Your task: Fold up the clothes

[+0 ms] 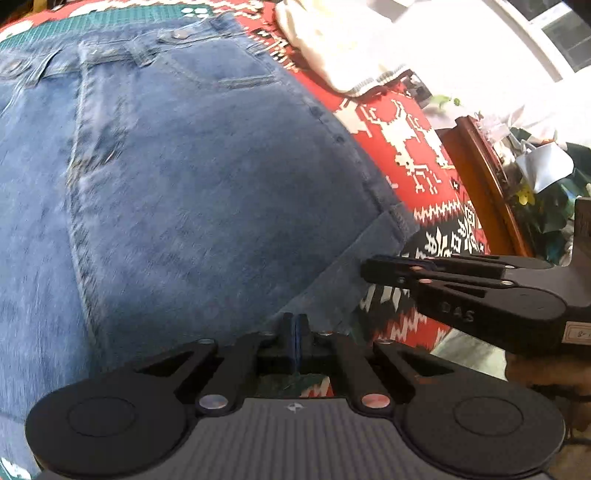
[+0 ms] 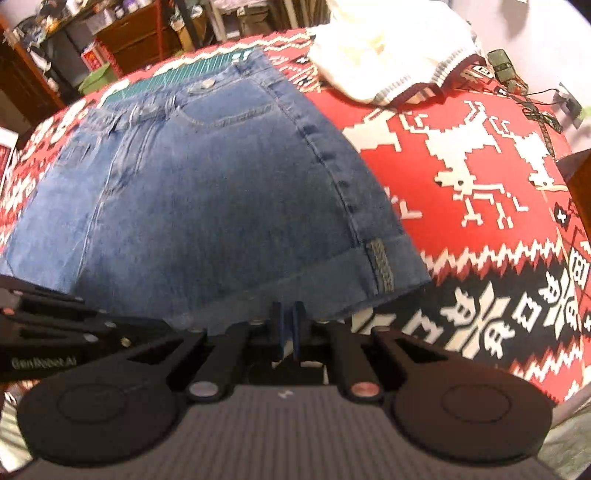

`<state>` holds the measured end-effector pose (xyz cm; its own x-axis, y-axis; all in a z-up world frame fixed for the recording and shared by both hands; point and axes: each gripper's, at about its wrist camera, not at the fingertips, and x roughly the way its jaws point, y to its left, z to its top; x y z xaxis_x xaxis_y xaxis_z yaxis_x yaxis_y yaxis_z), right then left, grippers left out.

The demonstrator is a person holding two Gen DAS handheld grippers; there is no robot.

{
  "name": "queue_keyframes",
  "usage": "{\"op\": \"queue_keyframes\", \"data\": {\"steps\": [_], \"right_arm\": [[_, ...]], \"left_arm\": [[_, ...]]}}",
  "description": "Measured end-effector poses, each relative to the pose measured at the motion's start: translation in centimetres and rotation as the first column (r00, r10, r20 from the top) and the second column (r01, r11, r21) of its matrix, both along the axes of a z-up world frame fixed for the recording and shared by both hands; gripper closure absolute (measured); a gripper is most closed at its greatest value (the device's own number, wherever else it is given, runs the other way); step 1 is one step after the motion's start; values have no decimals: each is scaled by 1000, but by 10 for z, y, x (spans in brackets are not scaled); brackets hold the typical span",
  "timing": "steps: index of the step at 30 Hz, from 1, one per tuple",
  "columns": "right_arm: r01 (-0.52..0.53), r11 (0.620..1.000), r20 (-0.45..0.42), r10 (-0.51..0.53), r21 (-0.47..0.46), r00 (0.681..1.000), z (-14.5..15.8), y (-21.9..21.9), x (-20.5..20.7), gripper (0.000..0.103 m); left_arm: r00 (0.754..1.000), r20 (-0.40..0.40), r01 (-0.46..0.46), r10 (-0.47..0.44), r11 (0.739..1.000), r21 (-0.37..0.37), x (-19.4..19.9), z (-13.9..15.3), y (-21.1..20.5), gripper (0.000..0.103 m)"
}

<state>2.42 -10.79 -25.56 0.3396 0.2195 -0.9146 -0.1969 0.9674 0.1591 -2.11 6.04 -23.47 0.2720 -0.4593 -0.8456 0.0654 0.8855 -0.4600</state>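
Daylight floods in from a window (image 1: pixel 565 33) far ahead and right of the left tool (image 1: pixel 294 332), blowing the wall and the cream sweater (image 1: pixel 332 48) nearly white. The denim skirt (image 1: pixel 192 177) ahead of it smears with motion blur. From the right tool (image 2: pixel 287 325) the light is dimmer and warmer, the skirt soft, its hem casting shadow beneath. Both views bulge, with dark corners.

Left gripper (image 1: pixel 295 332) and right gripper (image 2: pixel 289 325) both closed, side by side.
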Motion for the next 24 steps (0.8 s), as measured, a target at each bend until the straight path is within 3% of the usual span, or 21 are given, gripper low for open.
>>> {"op": "queue_keyframes", "data": {"steps": [2, 7, 10, 17, 24], "right_arm": [[-12, 1000, -29, 12, -17, 1000, 0, 1, -7, 96], [-92, 995, 34, 91, 28, 995, 19, 21, -20, 96], [-137, 990, 29, 137, 23, 990, 15, 38, -18, 96], [-118, 993, -29, 118, -2, 993, 2, 36, -25, 95], [-159, 987, 23, 158, 36, 987, 13, 58, -19, 95]], "left_arm": [[1000, -2, -9, 9, 1000, -4, -6, 1, 5, 101], [999, 21, -32, 32, 999, -14, -14, 5, 10, 101], [999, 25, -44, 44, 999, -17, -17, 3, 12, 101], [999, 13, -42, 42, 999, -17, -25, 0, 19, 101], [996, 48, -77, 78, 997, -18, -28, 16, 29, 101]]}}
